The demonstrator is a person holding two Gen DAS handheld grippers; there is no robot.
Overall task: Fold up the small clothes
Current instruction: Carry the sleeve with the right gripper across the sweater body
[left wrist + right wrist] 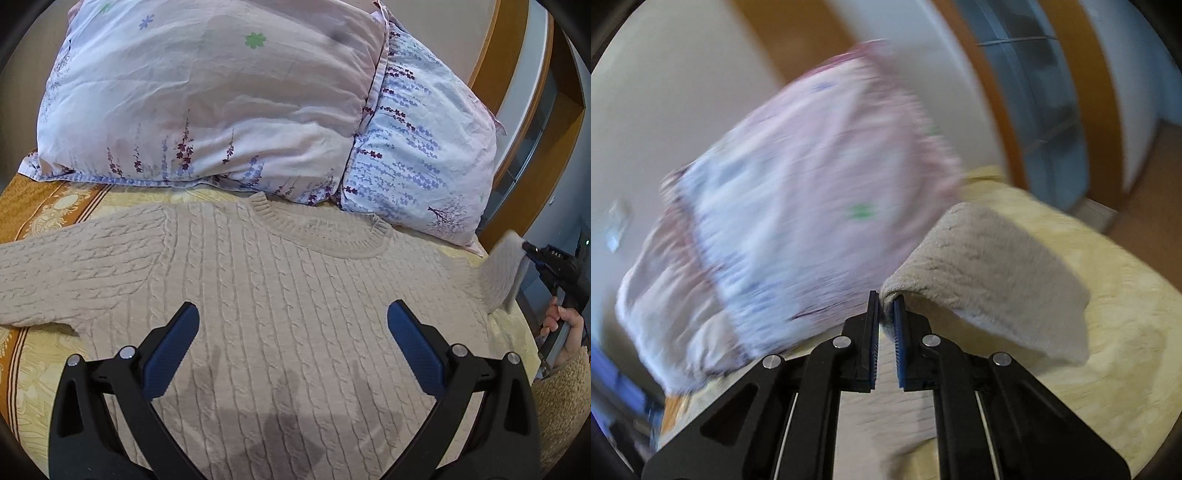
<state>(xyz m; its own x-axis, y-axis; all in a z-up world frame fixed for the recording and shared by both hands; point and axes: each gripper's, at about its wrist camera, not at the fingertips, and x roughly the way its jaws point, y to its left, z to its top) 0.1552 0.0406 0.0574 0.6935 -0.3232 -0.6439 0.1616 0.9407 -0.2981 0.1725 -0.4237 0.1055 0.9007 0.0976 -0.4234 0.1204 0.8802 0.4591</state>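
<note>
Beige cable-knit sweater [280, 295] is lying front-up on the yellow patterned bedspread [55, 214], collar toward the two floral pillows [207, 103], one sleeve spread out to the left. Right gripper [885, 301] is pinching the other sleeve's cuff [979, 258], jaws nearly together with knit between the pads, and the sleeve is hanging off it in a soft arc. Left gripper [291, 332] is hovering wide open over the chest, holding nothing. Judging by the drape: thick, soft, stretchy knit, moderately heavy, not slippery, not fragile, sagging wherever unsupported. Best holds are looking like the ribbed cuffs, hem and shoulder seams, since those edges are bunching less than the cabled body.
</note>
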